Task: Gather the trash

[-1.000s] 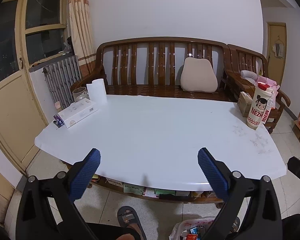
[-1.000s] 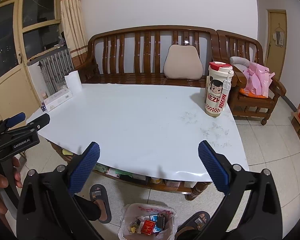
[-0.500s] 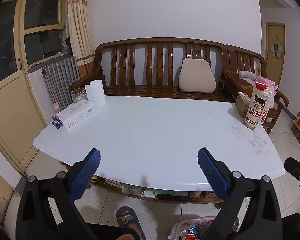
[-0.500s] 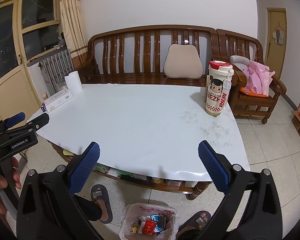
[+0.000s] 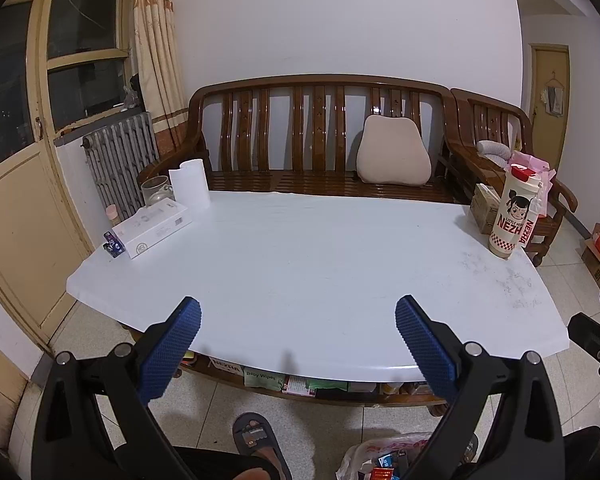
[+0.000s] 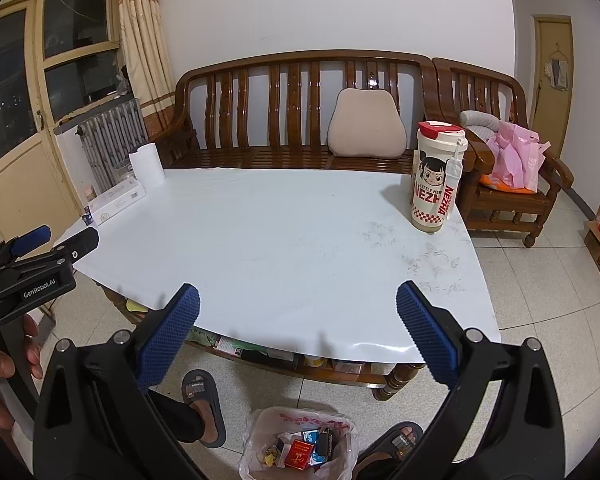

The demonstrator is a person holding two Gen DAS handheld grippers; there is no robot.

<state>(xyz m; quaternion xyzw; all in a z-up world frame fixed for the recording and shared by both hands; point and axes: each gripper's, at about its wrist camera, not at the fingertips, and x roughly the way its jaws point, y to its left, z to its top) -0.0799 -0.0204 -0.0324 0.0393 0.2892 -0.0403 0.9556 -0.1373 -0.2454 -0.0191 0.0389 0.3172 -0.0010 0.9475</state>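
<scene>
Stage: trash judged collected | trash bag (image 6: 296, 446) seen on floor below desk (image 6: 280, 248) front edge, filled with packets | right gripper (image 6: 298, 326) directly above bag, nearer, spread wide, empty | left gripper (image 5: 298, 336) spread wide, empty

A white table (image 5: 300, 264) with a curved near edge carries few things. At its far left corner stand a roll of paper towel (image 5: 190, 184) and a glass jar (image 5: 155, 190), with a flat white box (image 5: 153, 226) lying just in front of them and a small dark blue item (image 5: 114, 244) touching the box's near end. At the right side a tall cup printed NEZHA (image 6: 436, 178) stands upright, with a cardboard box (image 5: 483, 208) just behind it. Below the top, a wooden shelf (image 5: 340, 394) holds packets, 1 marked Baby Wipes (image 5: 262, 376). On the tiled floor (image 6: 540, 300) a bin lined with a plastic bag (image 6: 300, 444) holds packets and wrappers
</scene>
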